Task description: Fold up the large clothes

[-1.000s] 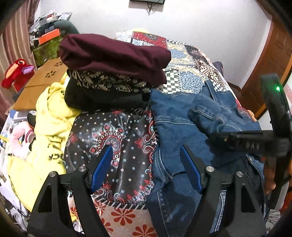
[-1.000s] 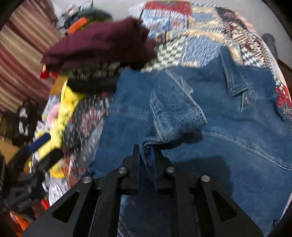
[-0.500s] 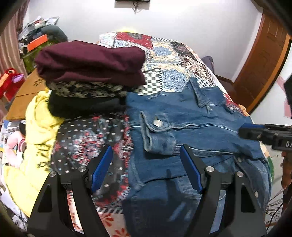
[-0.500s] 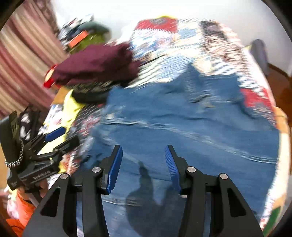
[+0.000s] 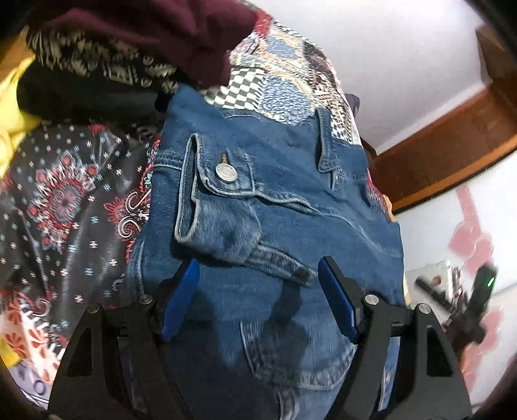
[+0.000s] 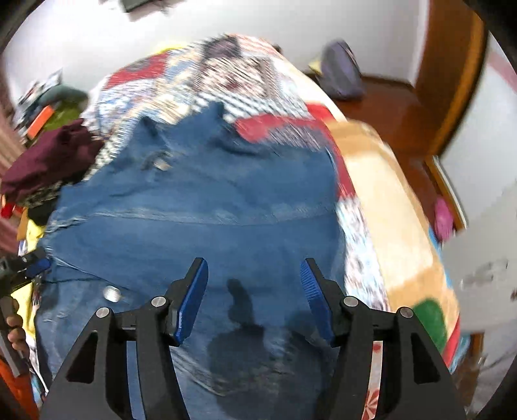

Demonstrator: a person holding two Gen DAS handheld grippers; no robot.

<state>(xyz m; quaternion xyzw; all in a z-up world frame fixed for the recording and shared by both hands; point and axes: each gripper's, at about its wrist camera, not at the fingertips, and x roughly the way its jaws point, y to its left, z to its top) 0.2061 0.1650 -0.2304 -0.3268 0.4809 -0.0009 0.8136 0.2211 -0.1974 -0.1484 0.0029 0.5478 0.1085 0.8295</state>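
Note:
A blue denim jacket (image 5: 284, 200) lies spread on the patchwork bed cover, with a folded-over sleeve cuff (image 5: 219, 206) showing a metal button on its left part. It also fills the right wrist view (image 6: 200, 232). My left gripper (image 5: 258, 297) is open and empty, close above the jacket just below the cuff. My right gripper (image 6: 252, 294) is open and empty, above the jacket's lower part. The right gripper shows blurred at the far right of the left wrist view (image 5: 458, 307); the left one shows at the left edge of the right wrist view (image 6: 29, 268).
A pile of folded clothes topped by a maroon garment (image 5: 155, 29) sits at the jacket's far left. A yellow garment (image 5: 13, 106) and a dark patterned cloth (image 5: 64, 200) lie left. The bed's right edge (image 6: 397, 206) drops to a wooden floor with a purple bag (image 6: 342, 74).
My right gripper let go of the denim sleeve, opened and pulled back to the right. My left gripper moved forward and down, close over the jacket's cuff.

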